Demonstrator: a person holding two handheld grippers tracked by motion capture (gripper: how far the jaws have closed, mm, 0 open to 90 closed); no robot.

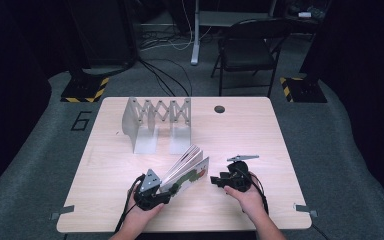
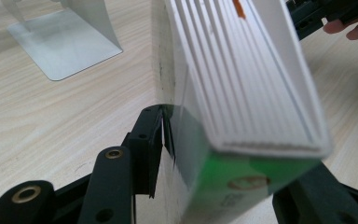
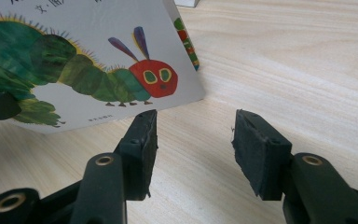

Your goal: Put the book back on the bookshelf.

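Note:
A thick board book (image 1: 187, 167) with a green caterpillar on its white cover (image 3: 88, 56) stands tilted on the table's near middle, page edges (image 2: 251, 93) facing up. My left gripper (image 1: 169, 192) is shut on the book's near left end, one black pad (image 2: 151, 140) against the green cover and the other jaw mostly hidden behind the book. My right gripper (image 1: 214, 180) sits just right of the book's lower corner, low over the wood. Its jaws (image 3: 193, 135) stand apart with nothing between them. That right gripper (image 2: 317, 14) also appears beyond the book.
A grey metal expanding book rack (image 1: 157, 122) stands on the far left half of the table, its base plates (image 2: 65, 42) flat on the wood. A dark cable hole (image 1: 219, 109) is near the far edge. A folding chair (image 1: 247, 50) stands behind the table.

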